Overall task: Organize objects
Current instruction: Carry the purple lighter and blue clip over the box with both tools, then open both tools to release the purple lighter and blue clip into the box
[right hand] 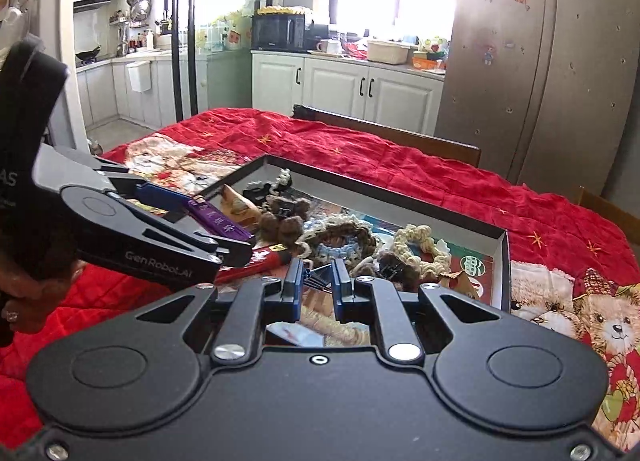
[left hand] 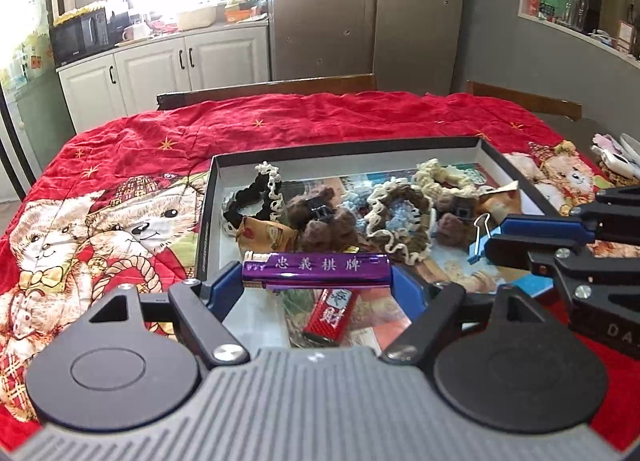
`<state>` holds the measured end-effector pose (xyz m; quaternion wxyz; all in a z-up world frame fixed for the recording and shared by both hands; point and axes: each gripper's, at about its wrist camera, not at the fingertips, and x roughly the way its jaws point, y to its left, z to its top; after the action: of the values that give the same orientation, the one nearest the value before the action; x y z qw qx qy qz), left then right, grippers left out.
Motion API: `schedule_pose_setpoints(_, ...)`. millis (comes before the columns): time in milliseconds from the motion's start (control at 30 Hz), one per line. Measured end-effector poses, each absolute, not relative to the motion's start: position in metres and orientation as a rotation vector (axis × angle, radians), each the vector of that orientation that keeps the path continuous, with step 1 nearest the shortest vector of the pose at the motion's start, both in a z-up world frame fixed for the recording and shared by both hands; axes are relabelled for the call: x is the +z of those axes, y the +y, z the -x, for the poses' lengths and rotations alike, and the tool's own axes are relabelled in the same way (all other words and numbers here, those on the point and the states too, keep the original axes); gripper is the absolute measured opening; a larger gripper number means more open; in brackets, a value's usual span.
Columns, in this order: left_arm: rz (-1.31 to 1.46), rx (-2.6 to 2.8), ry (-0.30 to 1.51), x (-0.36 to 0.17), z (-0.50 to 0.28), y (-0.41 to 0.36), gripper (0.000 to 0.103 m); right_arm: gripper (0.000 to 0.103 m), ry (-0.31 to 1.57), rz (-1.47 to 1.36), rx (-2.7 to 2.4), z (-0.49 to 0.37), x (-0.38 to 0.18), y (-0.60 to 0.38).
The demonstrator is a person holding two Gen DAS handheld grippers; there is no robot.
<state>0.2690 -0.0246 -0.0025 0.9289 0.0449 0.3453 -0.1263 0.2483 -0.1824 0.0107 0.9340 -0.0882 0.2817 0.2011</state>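
A shallow black-rimmed tray (left hand: 344, 147) lies on the red cloth, filled with crocheted scrunchies (left hand: 396, 213), brown fuzzy hair claws (left hand: 320, 221) and a red lighter (left hand: 330, 315). Just above the tray's near end, my left gripper (left hand: 316, 277) is shut on a purple lighter (left hand: 316, 267), held lengthwise between the blue pads. From the right, my right gripper (left hand: 494, 239) is shut on a blue binder clip (left hand: 478, 257) over the tray. In the right wrist view the clip (right hand: 316, 275) sits between my right gripper's (right hand: 317, 285) narrow jaws, and the left gripper (right hand: 224, 231) carries the purple lighter (right hand: 218, 221).
A red quilted cloth with teddy bears (left hand: 132, 221) covers the table. Wooden chair backs (left hand: 280, 87) stand along the far edge. White and pink items (left hand: 616, 159) lie at the table's right edge. A hand (right hand: 24, 301) grips the left tool.
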Motion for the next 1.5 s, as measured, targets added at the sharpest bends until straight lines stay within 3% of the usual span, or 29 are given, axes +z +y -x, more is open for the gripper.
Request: schedule_pose_setpoints(1500, -0.073, -0.252, 0.761, -0.026, -0.291, -0.031, 0.082, 0.015, 0.686, 0.193, 0.453, -0.290, -0.039, -0.176)
